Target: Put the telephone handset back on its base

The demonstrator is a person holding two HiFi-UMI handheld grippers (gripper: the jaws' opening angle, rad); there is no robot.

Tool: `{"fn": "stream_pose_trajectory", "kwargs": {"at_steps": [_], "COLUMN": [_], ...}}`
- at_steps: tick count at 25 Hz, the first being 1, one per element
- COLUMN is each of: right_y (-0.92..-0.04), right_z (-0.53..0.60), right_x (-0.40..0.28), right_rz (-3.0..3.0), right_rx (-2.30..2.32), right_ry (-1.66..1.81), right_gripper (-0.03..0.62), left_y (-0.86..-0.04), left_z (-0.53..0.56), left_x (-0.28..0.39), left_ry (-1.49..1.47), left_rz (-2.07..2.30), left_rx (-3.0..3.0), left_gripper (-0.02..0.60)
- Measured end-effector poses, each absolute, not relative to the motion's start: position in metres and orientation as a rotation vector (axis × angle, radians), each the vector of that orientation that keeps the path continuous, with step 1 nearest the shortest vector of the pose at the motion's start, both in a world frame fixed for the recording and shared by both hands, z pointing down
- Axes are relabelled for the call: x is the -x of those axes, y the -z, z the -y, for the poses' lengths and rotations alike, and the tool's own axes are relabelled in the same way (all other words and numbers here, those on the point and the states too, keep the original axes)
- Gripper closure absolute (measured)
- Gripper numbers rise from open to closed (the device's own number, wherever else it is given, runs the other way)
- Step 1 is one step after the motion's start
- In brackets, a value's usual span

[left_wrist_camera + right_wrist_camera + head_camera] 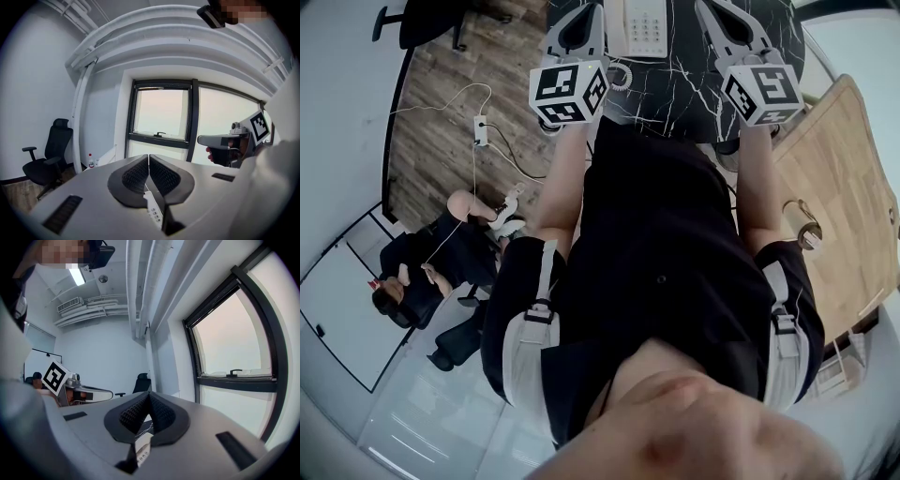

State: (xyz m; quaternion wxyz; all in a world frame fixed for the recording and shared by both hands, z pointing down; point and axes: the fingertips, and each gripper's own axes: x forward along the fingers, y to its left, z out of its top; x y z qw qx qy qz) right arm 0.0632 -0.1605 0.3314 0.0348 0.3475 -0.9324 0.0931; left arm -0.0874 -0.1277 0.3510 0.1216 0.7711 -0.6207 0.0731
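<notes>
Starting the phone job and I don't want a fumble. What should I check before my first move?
1. Left gripper empty: ok, jaws together on nothing.
2. Right gripper empty: ok, same.
3. Jaws open for a grasp: not ok, both shut.
4. Phone in view: ok, on the table between the grippers in the head view.
5. Handset position: cannot tell, the head view's top edge cuts the phone off.
6. Cord clear of the left gripper: cannot tell.

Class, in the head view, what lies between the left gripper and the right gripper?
The white telephone, keypad showing, on the black marble table lies between the left gripper and right gripper. The head view shows it.
</notes>
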Motion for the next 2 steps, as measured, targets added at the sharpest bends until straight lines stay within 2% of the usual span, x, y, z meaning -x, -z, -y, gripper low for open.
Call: {"fn": "stream_pose_trajectory", "kwargs": {"at_steps": [2], "right_y": [-0.3312], "right_z": [0.1605], "right_x": [-0.0632], "right_rz": [2.866], "right_rx": [-1.068], "right_ry": [-0.287], "right_gripper": [0.565], "left_y": [-0.3519], "left_z": [0.1275], "left_x": [0.0876], "left_ry": [-0.215], "left_rz": [1.811], "left_rx": [-2.249], "left_gripper": [0.56]}}
